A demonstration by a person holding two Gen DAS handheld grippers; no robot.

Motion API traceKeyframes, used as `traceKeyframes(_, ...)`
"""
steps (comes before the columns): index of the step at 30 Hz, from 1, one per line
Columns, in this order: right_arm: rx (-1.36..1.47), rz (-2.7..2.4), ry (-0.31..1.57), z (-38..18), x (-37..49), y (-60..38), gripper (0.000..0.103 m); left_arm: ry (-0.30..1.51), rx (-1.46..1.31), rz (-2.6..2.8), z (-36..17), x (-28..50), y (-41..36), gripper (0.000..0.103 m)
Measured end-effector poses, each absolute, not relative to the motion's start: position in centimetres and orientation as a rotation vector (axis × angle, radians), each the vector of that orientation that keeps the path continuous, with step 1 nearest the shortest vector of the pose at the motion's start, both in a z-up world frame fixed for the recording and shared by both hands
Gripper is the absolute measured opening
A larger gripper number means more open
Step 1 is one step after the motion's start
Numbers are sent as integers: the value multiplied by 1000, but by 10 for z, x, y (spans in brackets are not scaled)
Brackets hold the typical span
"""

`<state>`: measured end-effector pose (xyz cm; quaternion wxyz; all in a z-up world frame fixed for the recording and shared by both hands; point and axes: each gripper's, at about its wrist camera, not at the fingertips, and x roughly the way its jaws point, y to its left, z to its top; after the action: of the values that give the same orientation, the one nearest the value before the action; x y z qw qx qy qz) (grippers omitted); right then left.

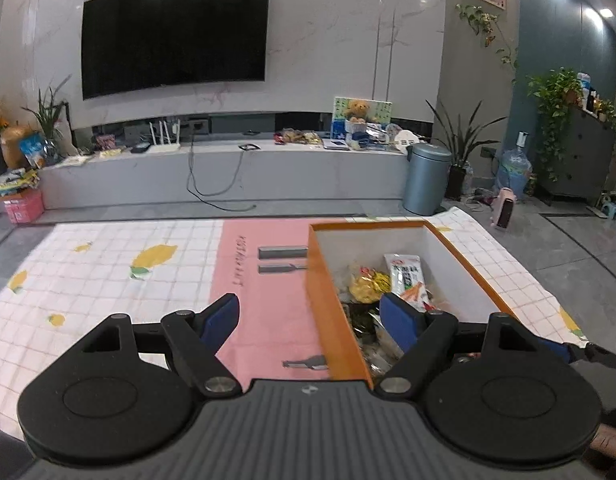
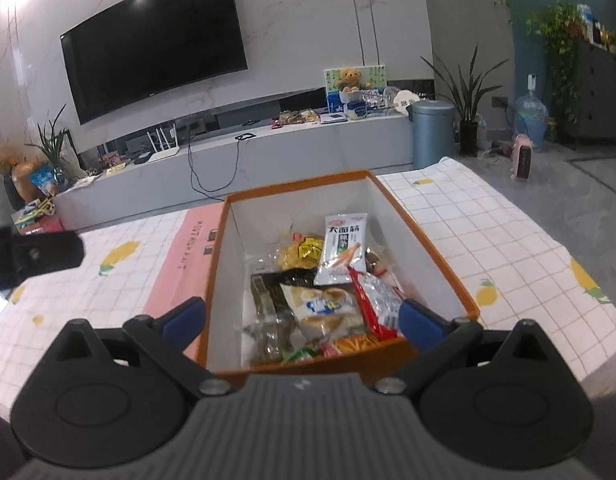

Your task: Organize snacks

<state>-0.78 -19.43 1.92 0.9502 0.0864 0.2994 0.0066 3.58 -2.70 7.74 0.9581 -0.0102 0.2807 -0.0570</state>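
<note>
Left gripper point(image 1: 310, 320) spread wide, empty, straddling the near left wall of the orange box point(image 1: 323, 292). Right gripper point(image 2: 301, 320) also wide, empty, over the box's point(image 2: 428, 248) near end. Snack packets point(image 2: 328, 280) piled inside. Box sits on checked cloth point(image 2: 488, 232).

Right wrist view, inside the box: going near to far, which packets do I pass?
Orange-striped packet → beige bun packet → white carrot-print packet → far wall of the orange box.
</note>
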Motion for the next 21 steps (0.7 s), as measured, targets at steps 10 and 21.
traceKeyframes(10,139,-17,651,9,-14,-184,100,603,31,-149,59,33,-46,94)
traceKeyframes(21,172,-28,781,41,33,-194,100,689,-12,-93,81,59,-54,94)
